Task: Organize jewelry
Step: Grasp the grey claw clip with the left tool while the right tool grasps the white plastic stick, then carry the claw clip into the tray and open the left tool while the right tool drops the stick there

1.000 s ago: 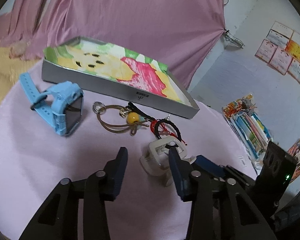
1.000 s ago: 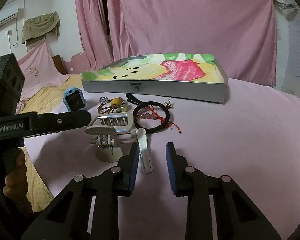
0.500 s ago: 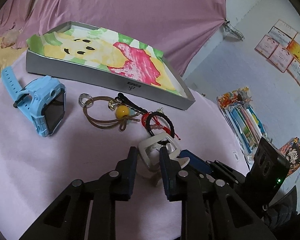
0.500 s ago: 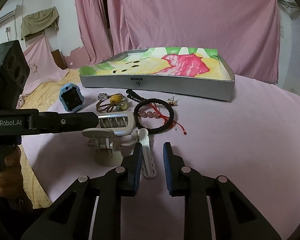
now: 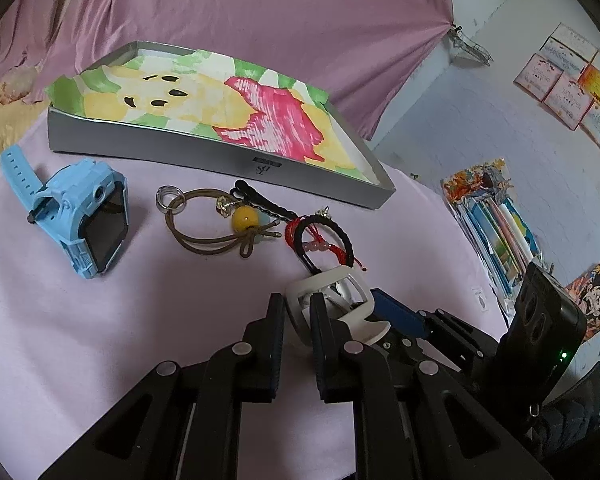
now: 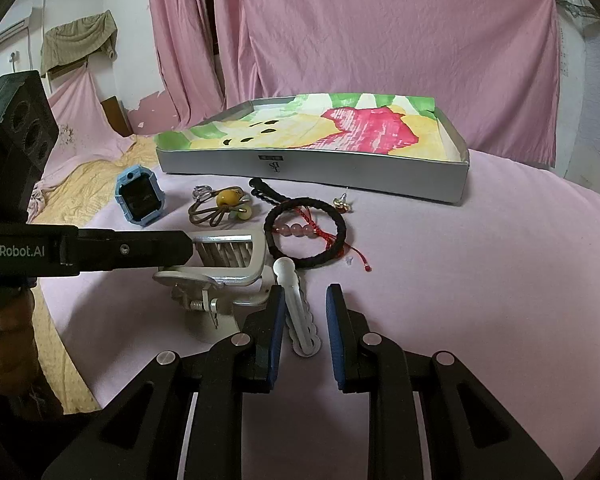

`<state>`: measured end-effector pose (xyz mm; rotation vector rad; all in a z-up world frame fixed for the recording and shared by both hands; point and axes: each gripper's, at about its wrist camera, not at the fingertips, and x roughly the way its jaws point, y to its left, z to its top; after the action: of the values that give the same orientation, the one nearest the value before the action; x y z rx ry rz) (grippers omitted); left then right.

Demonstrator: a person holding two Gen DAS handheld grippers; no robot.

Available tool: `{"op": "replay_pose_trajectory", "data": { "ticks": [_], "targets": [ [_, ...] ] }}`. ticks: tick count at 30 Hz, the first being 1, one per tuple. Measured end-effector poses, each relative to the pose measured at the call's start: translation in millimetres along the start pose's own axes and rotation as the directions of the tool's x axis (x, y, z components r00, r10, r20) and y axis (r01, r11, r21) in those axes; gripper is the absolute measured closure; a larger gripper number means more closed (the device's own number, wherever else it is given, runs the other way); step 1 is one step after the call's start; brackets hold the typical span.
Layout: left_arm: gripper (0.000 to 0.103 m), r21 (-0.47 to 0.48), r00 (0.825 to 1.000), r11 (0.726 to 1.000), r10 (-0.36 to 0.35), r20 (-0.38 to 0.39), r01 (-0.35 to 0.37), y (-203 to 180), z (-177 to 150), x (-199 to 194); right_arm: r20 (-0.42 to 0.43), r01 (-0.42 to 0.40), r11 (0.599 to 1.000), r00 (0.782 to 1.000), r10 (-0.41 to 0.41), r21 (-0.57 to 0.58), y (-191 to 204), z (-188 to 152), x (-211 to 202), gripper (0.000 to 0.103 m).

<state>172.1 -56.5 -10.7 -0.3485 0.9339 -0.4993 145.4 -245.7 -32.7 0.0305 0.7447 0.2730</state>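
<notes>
Left gripper (image 5: 297, 322): jaws clamped on the white hair clip (image 5: 332, 288), lower centre; thin rim could slip out
Right gripper (image 6: 305, 322): jaws apart around the clip's arm (image 6: 298, 312); closing might twist it
Box (image 6: 380, 178): upper centre

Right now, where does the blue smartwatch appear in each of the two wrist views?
Left wrist view: blue smartwatch at left, lying on the pink cloth, left of the brown cord.
Right wrist view: blue smartwatch left of centre, farther away, above the left gripper's arm.
Shared landmark: the painted silver tray behind it.
</notes>
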Motion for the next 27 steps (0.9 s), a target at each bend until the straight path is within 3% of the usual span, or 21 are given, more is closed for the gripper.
{"op": "replay_pose_trajectory", "data": {
  "ticks": [5, 7, 20, 27],
  "targets": [
    [0.095, 0.029, 1.0, 0.999, 0.013, -0.005, -0.013, -7, -3, 0, -0.005, 0.014, 1.0, 1.0, -0.014, -0.018, 2, 0, 0, 0.088],
    [0.096, 0.053, 0.999, 0.998, 0.02, 0.025, -0.022, -12, -4, -5, -0.005, 0.006, 1.0, 1.0, -0.006, -0.005, 0, -1, -1, 0.093],
    [0.096, 0.114, 0.975, 0.986, 0.095, 0.201, -0.12, -28, 5, -38, 0.056, -0.033, 0.999, 0.998, 0.031, 0.039, -6, 3, -13, 0.094],
    [0.096, 0.119, 0.963, 0.982, 0.112, 0.243, -0.144, -32, 12, -46, 0.092, -0.046, 0.998, 0.995, 0.041, 0.049, -7, 4, -24, 0.093]
  ]
}}
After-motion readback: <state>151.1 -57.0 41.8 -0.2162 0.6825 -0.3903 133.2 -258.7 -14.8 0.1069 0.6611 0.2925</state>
